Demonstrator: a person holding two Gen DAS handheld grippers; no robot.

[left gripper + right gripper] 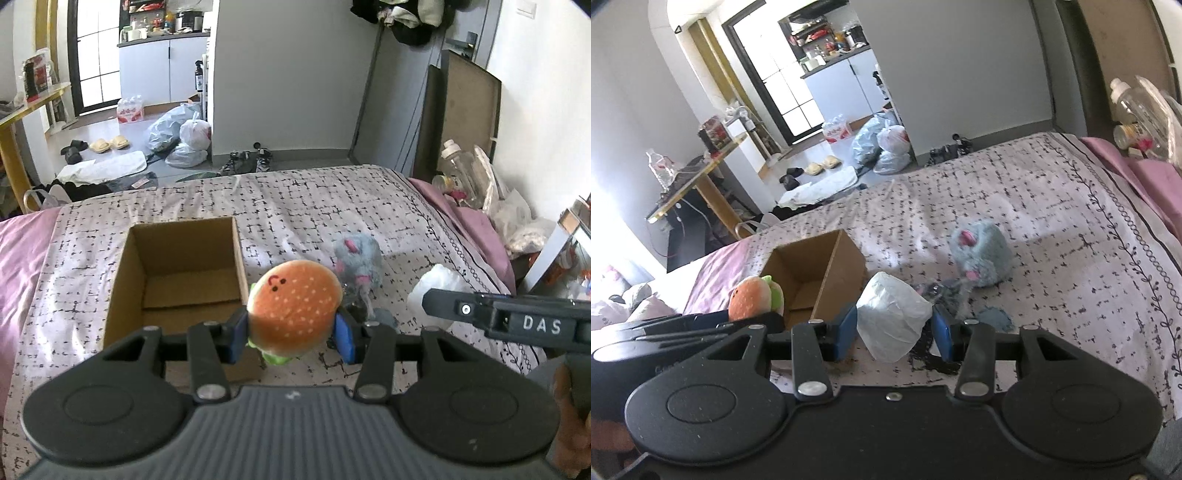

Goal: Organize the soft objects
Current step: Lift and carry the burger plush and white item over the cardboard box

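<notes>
Just right of the open box [177, 273], left gripper [291, 334] squeezes the burger plush [293, 304], right gripper [894, 332] clamps the white roll [892, 317]; I'd center the burger over the box before letting go.

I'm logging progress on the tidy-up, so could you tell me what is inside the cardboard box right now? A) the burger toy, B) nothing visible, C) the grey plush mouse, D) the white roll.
B: the cardboard box shows only its bare floor; the burger toy is clamped in the left gripper, the white roll sits between the right gripper's pads, and the grey plush mouse lies on the bed.
</notes>
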